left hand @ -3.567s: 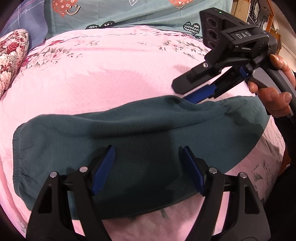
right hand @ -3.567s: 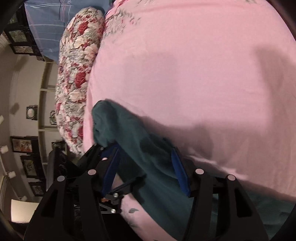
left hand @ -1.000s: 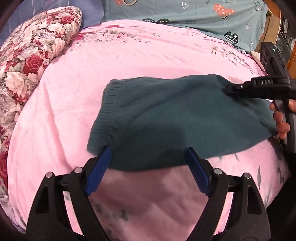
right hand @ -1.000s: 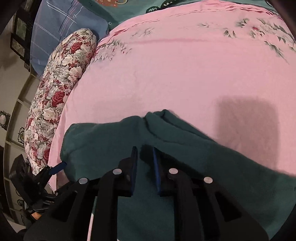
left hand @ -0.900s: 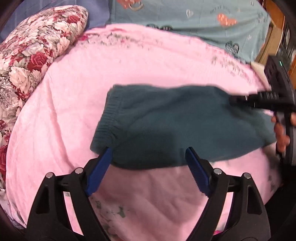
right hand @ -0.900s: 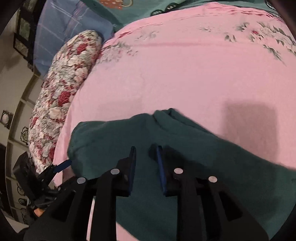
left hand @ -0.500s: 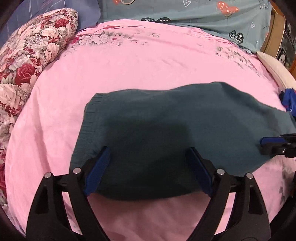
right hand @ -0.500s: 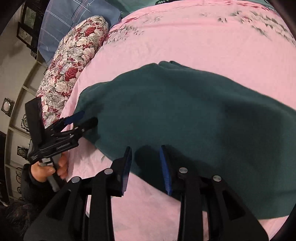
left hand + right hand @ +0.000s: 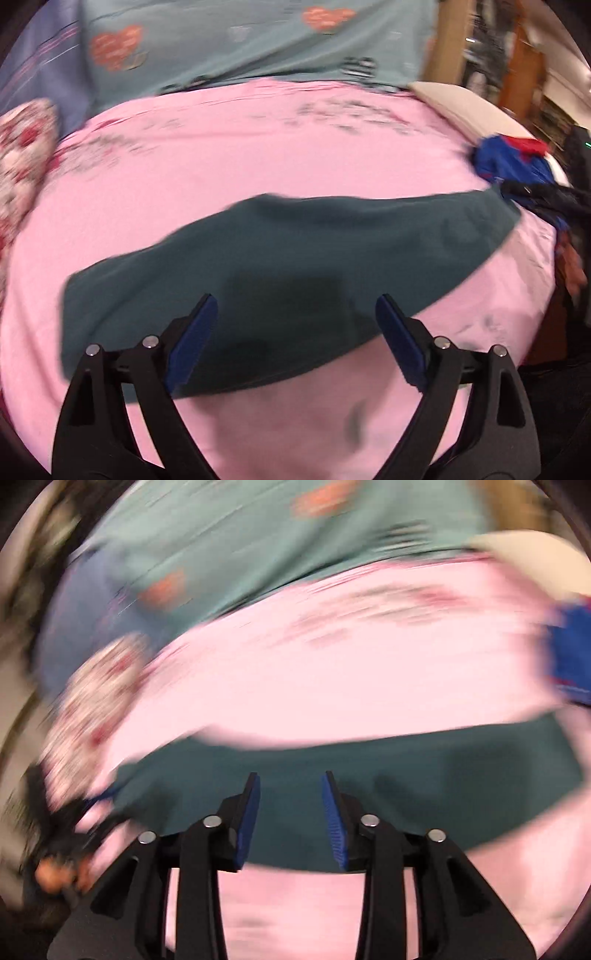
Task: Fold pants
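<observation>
In the left wrist view, a flowered pillow (image 9: pixel 22 147) lay at the 9 o'clock edge, on the left side of the pink bedsheet (image 9: pixel 258 147). The dark green pants (image 9: pixel 295 266) lay flat across the middle of the sheet as one long band, running from about 8 o'clock up toward 2 o'clock. The left gripper (image 9: pixel 295 332) stood at 6 o'clock with its blue-padded jaws spread wide and nothing between them; the near edge of the pants lay under the gap. A teal cover with heart prints (image 9: pixel 258 40) ran along 12 o'clock. At 2 to 3 o'clock, a blue and red cloth (image 9: pixel 513 162) lay at the far end of the pants, and the dark tool visible beside it was too blurred to read. The right wrist view was heavily smeared. The pillow (image 9: pixel 96 686) appeared at 9 o'clock, the pants (image 9: pixel 406 775) crossed the lower middle, and the right gripper (image 9: pixel 291 808) sat at 6 o'clock with jaws parted and holding nothing, the pants beneath. The blue cloth (image 9: pixel 569 657) showed at 3 o'clock.
</observation>
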Demonstrator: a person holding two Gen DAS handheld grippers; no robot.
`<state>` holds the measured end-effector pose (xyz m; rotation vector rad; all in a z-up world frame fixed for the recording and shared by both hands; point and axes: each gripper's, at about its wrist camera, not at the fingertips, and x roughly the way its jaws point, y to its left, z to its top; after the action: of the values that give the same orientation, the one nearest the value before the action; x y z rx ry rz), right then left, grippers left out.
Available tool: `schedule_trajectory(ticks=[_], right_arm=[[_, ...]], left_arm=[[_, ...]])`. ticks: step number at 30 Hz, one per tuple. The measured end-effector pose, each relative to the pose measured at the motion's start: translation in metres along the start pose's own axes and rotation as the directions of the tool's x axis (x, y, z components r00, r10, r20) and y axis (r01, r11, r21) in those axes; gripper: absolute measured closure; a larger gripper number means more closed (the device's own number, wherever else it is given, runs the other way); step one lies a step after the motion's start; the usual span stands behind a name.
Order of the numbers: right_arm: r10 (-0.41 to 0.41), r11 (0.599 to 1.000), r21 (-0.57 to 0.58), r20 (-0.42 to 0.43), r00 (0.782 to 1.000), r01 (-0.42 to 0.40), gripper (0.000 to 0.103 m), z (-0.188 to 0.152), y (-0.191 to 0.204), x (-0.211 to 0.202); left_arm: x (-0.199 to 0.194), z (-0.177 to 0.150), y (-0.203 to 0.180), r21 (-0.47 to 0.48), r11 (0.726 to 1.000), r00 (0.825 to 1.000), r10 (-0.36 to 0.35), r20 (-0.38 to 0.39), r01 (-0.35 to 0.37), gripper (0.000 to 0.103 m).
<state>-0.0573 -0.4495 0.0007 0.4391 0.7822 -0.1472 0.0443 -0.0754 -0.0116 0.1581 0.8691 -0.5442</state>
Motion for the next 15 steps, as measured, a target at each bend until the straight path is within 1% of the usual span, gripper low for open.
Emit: schedule_trajectory(ticks=[1,2,3,4,6,7,8,9,11,12,13,14,15], right_arm=[[-0.087,0.996,0.024,0.017,0.996,0.087,0.048,0.004,-0.025,-0.003],[-0.189,0.981,0.054,0.030,0.982,0.187,0.048,0.008,-0.057,-0.005],[-0.253,0.965,0.075,0.044,0.966,0.250,0.048,0.011,-0.085,-0.005],[-0.280,0.957,0.097,0.047,0.959,0.275,0.048,0.012,-0.108,-0.003],[-0.249,0.964,0.106,0.030,0.968,0.245,0.048,0.012,-0.133,0.007],[-0.252,0.964,0.093,0.006,0.968,0.251,0.049,0.011,-0.142,0.016],[-0.254,0.963,0.085,-0.017,0.967,0.255,0.049,0.010,-0.147,0.023],[-0.238,0.967,0.086,-0.053,0.970,0.241,0.049,0.008,-0.152,0.032],[-0.207,0.972,0.092,-0.112,0.972,0.217,0.052,0.006,-0.157,0.047],[-0.203,0.972,0.097,-0.122,0.972,0.215,0.056,0.006,-0.160,0.048],[-0.190,0.974,0.105,-0.121,0.974,0.203,0.069,0.006,-0.158,0.048],[-0.158,0.979,0.105,-0.130,0.979,0.173,0.094,0.006,-0.156,0.047],[-0.158,0.982,0.088,-0.122,0.980,0.169,0.094,0.006,-0.152,0.044]], left_arm=[[0.010,0.005,-0.016,0.021,0.999,0.999,-0.032,-0.008,0.032,0.014],[0.019,0.008,-0.028,0.031,0.998,0.998,-0.058,-0.021,0.058,0.014],[0.028,0.011,-0.040,0.039,0.996,0.996,-0.084,-0.036,0.085,0.014],[0.038,0.013,-0.051,0.049,0.992,0.993,-0.110,-0.052,0.112,0.014],[0.053,0.015,-0.068,0.066,0.990,0.990,-0.117,-0.081,0.123,0.014],[0.061,0.015,-0.073,0.070,0.990,0.988,-0.116,-0.101,0.123,0.014],[0.067,0.016,-0.076,0.071,0.990,0.987,-0.113,-0.112,0.121,0.014],[0.071,0.016,-0.078,0.068,0.991,0.988,-0.104,-0.114,0.112,0.014],[0.077,0.019,-0.075,0.051,0.994,0.989,-0.092,-0.118,0.099,0.014],[0.080,0.020,-0.075,0.039,0.995,0.989,-0.088,-0.121,0.093,0.014],[0.083,0.020,-0.073,0.025,0.996,0.989,-0.081,-0.126,0.085,0.014],[0.083,0.021,-0.071,0.022,0.997,0.990,-0.077,-0.119,0.080,0.014],[0.084,0.021,-0.070,0.025,0.997,0.990,-0.074,-0.118,0.077,0.014]])
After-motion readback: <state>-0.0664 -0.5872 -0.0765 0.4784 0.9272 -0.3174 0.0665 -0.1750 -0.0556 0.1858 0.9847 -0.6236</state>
